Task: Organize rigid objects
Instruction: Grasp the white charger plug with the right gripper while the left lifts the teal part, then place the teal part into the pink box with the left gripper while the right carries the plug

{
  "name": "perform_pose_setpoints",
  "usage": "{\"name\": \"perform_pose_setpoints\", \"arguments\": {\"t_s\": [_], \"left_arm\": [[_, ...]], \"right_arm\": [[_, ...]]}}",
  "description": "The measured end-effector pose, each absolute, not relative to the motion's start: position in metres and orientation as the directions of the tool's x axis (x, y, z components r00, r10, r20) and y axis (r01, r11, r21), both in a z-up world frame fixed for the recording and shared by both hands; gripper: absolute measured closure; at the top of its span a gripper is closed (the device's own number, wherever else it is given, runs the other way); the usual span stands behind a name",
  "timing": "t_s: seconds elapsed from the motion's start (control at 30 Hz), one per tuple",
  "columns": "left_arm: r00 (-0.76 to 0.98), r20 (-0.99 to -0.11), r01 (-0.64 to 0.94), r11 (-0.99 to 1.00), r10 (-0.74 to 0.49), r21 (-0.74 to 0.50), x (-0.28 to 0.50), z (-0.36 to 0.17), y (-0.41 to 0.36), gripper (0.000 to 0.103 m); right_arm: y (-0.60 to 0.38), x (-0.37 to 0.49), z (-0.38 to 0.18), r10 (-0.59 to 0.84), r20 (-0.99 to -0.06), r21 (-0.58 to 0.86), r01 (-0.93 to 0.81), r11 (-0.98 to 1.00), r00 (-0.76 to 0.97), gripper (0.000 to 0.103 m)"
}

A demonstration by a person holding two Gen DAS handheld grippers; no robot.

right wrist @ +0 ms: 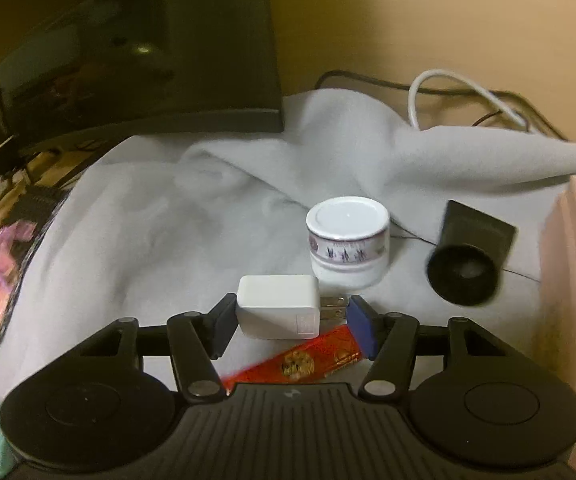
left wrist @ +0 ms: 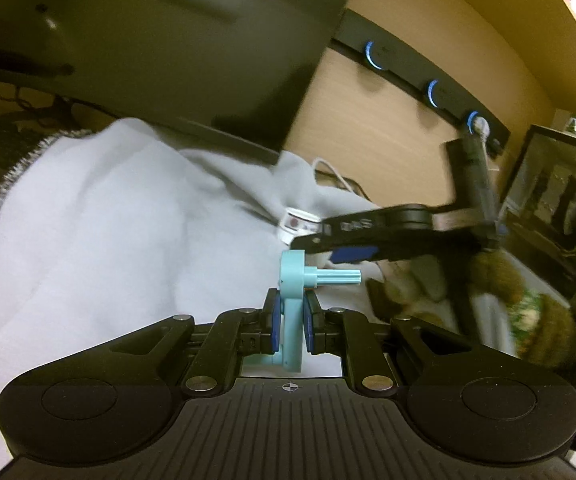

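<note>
1. The right tongs (right wrist: 292, 330) are the ones close to the white plug block (right wrist: 278, 312). The block sits right between their two fingers, on the grey cloth (right wrist: 136, 240) that covers the desk.
2. The block lies sideways. Its long way runs from one finger to the other. Its two metal pins (right wrist: 334, 308) point at the blue finger (right wrist: 362, 330) on the right side.
3. The right tongs are partly open, and wider than the block. The left finger looks like it is at the block's edge. The blue finger is just past the pin tips. I cannot see them squeezing it, so I think it is not held yet.
4. To grab it this way, the fingers would press on the flat end and on the thin pins. The pins may slip.
5. A red packet (right wrist: 300, 366) lies just under the block, nearer the camera. A white jar (right wrist: 348, 240) stands just behind the block. A black round piece (right wrist: 466, 258) lies off to the right.
6. The left tongs (left wrist: 290, 326) are almost shut on a light blue plastic part (left wrist: 294, 280). It stands up between the pads, and its peg points right, toward the other tongs.
</note>
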State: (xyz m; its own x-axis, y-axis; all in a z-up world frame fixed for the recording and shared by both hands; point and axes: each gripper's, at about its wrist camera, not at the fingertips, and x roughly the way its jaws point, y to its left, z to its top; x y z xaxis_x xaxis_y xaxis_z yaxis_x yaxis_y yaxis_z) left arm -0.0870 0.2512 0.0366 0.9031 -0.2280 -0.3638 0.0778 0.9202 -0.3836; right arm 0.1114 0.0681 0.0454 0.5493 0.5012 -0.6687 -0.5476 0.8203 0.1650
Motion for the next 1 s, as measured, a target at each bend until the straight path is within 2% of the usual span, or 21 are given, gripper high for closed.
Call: {"name": "perform_pose_setpoints", "arguments": {"t_s": [0.17,0.3,0.53,0.63,0.73,0.83,0.9,1.0], "left_arm": [[0.876,-0.377,0.148,0.911,-0.301,-0.385,-0.08,0.033,0.232,0.089],[0.85,-0.391,0.195,0.901,-0.352,-0.387,-0.072,0.031,0.211,0.089],[0.732,-0.445,0.418,0.856,-0.516,-0.305,-0.067,0.045,0.145,0.089],[0.678,-0.464,0.512,0.819,-0.57,-0.259,-0.067,0.055,0.11,0.089],[0.663,-0.446,0.566,0.793,-0.601,-0.226,-0.061,0.074,0.083,0.089],[0.709,-0.399,0.572,0.805,-0.582,-0.158,-0.046,0.104,0.063,0.089],[0.759,-0.344,0.554,0.826,-0.552,-0.104,-0.029,0.127,0.049,0.089],[0.82,-0.286,0.49,0.866,-0.496,-0.095,0.01,0.152,0.035,0.083]], "right_arm": [[0.024,0.048,0.064,0.561,-0.645,0.119,-0.658,0.744,0.519,0.044],[-0.015,0.006,0.063,0.537,-0.636,0.034,-0.675,0.737,0.554,0.044],[-0.116,-0.039,0.057,0.405,-0.574,-0.063,-0.531,0.845,0.712,0.044],[-0.163,-0.046,0.06,0.334,-0.553,-0.043,-0.427,0.903,0.763,0.044],[-0.203,-0.054,0.061,0.296,-0.537,0.01,-0.345,0.938,0.79,0.044],[-0.23,-0.067,0.062,0.278,-0.509,0.031,-0.305,0.952,0.815,0.044],[-0.242,-0.077,0.063,0.277,-0.485,0.04,-0.295,0.955,0.829,0.044],[-0.255,-0.086,0.062,0.268,-0.453,0.035,-0.283,0.958,0.85,0.044]]}}
